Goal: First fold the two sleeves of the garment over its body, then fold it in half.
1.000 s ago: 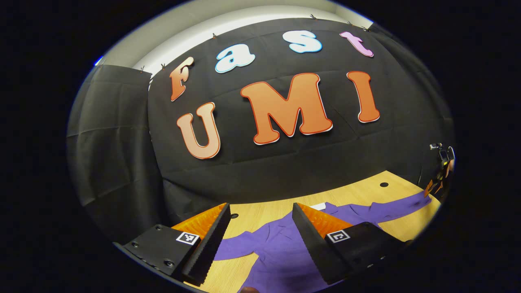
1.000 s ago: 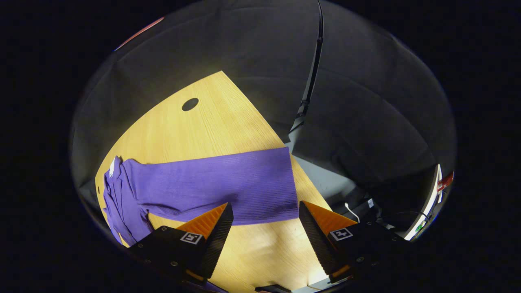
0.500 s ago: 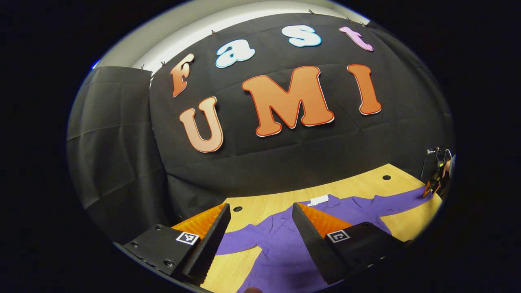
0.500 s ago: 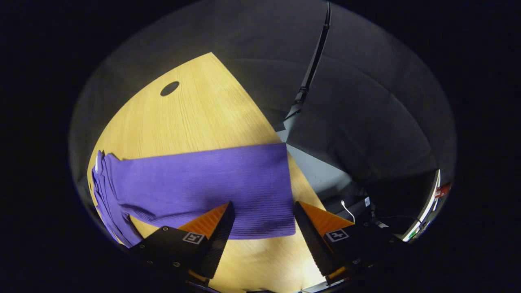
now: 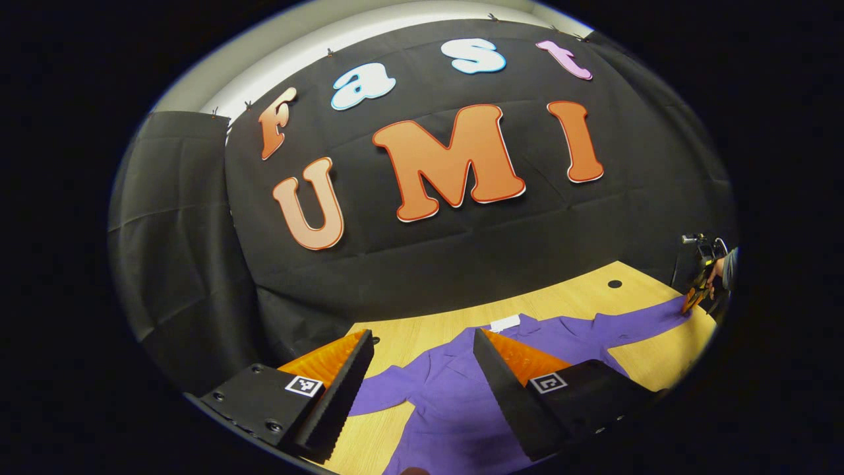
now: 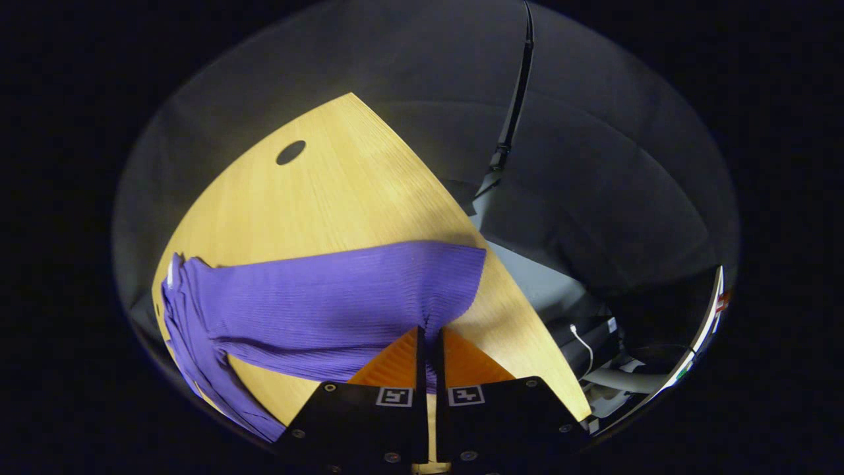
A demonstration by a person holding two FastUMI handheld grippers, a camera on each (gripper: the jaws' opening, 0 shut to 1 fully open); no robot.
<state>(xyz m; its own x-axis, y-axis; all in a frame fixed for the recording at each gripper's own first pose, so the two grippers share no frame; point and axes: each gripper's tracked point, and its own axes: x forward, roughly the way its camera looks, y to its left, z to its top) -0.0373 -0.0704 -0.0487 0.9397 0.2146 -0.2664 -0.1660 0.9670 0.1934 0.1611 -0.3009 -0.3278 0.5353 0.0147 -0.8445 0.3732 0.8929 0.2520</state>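
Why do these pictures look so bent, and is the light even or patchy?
Left gripper view: the fisheye lens bows the table edge into a curve, and the purple shirt is evenly lit and sharp. Right gripper view: the wooden table bulges like a wedge, bright in the middle and dim toward the rim; the right tool pinches the sleeve, whose ribbing stays crisp.

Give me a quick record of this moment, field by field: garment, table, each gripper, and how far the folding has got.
garment: purple long-sleeved top, spread flat, white neck label
table: light wood, round hole
right gripper: shut on the sleeve near its cuff edge, fabric puckered at the pinch
left gripper: open, above the top's body, holding nothing
progress: neither sleeve folded over the body yet
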